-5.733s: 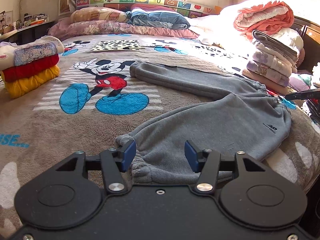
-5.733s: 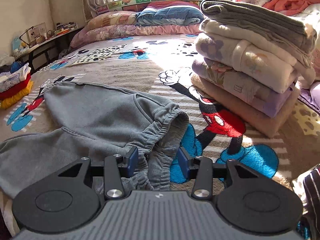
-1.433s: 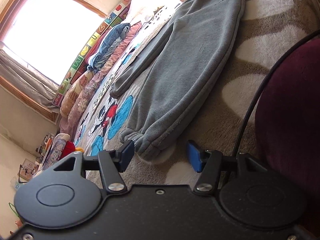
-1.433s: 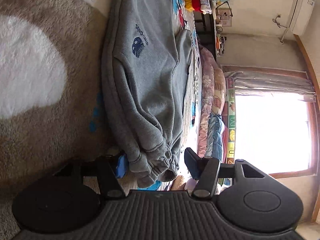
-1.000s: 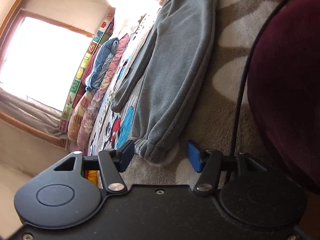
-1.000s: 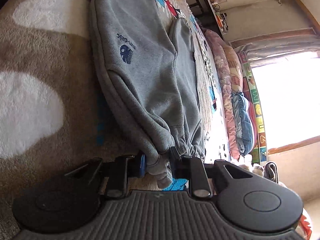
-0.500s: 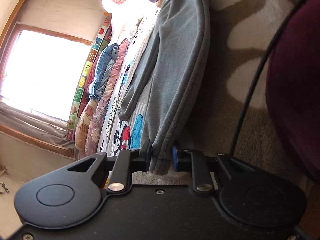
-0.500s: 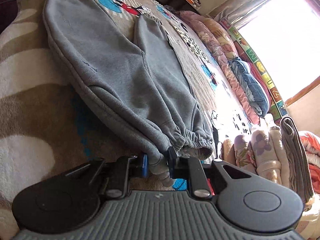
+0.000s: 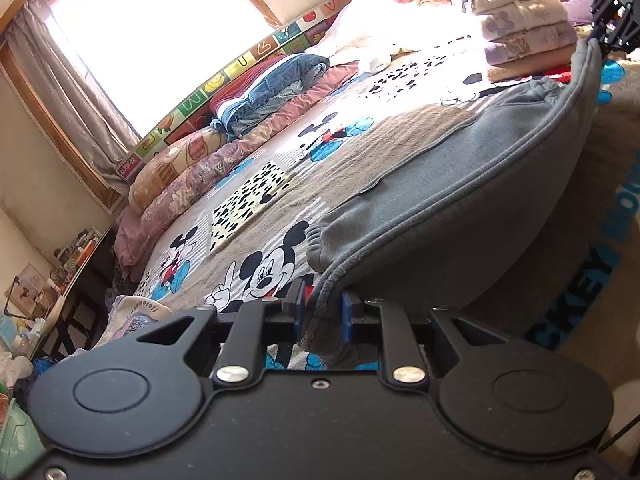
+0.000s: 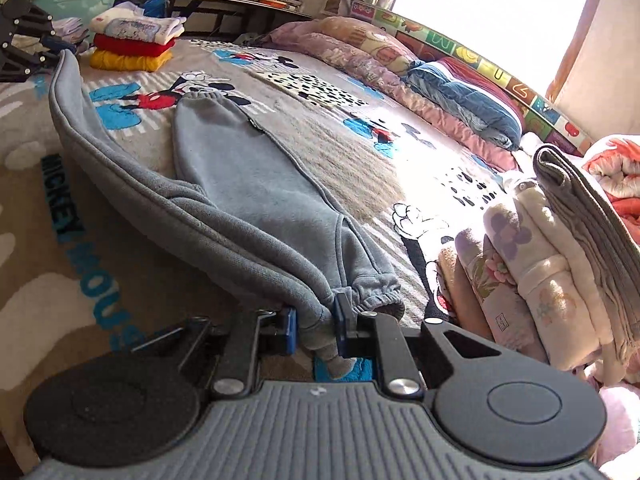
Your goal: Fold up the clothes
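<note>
Bed blanket (image 10: 360,152): grey sweatpants (image 10: 248,184) stretched lengthwise along near edge.

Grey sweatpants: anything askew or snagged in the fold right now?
Nothing stands out. The grey sweatpants are clamped at the cuff by the left gripper and at the waistband by the right gripper, the near leg raised evenly off the blanket beside the flat far leg.

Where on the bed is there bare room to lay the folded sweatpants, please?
The open blanket between the grey sweatpants and the pillows is free. The tall folded pile crowds one side, and the red-and-yellow stack takes the opposite side.
</note>
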`<state>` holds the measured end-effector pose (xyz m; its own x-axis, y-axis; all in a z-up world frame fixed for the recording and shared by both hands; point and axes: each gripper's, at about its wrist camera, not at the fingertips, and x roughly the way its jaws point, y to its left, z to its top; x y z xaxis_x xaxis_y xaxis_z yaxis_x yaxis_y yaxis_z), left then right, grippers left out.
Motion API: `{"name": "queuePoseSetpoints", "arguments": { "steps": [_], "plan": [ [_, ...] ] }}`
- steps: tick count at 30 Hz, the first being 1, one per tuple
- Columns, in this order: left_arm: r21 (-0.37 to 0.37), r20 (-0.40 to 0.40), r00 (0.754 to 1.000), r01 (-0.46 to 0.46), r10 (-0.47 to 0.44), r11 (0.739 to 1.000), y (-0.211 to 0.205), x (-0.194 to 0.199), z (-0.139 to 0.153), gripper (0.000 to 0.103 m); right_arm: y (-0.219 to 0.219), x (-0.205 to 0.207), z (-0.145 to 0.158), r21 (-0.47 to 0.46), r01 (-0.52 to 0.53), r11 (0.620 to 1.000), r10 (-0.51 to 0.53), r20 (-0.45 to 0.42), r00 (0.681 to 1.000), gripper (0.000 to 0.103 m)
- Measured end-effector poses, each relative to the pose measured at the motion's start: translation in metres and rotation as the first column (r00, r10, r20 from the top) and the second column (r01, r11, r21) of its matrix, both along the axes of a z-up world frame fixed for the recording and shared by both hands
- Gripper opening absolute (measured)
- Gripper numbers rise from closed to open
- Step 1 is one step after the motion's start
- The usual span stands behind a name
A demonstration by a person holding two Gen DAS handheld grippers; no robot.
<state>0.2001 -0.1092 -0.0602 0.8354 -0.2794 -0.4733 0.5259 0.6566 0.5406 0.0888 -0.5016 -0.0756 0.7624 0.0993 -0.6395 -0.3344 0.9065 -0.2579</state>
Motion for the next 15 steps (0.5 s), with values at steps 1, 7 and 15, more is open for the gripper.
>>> {"name": "queuePoseSetpoints", "arguments": {
  "steps": [1, 7, 15],
  "plan": [
    [-0.019, -0.013, 1.000, -0.008, 0.008, 1.000, -0.004, 0.013, 0.003, 0.017, -0.005, 0.006, 0.001, 0.030, 0.015, 0.999, -0.014, -0.018, 1.000, 0.019],
    [-0.077, -0.070, 0.997, -0.036, 0.031, 0.996, -0.027, 0.073, 0.011, 0.017, -0.034, 0.045, 0.001, 0.210, 0.109, 0.972, -0.088, -0.110, 0.990, 0.019],
    [-0.076, -0.164, 0.986, -0.037, 0.024, 0.996, -0.053, 0.138, 0.002, 0.016, -0.067, 0.082, -0.017, 0.393, 0.204, 0.896, -0.136, -0.194, 0.971, 0.018]
  ]
}}
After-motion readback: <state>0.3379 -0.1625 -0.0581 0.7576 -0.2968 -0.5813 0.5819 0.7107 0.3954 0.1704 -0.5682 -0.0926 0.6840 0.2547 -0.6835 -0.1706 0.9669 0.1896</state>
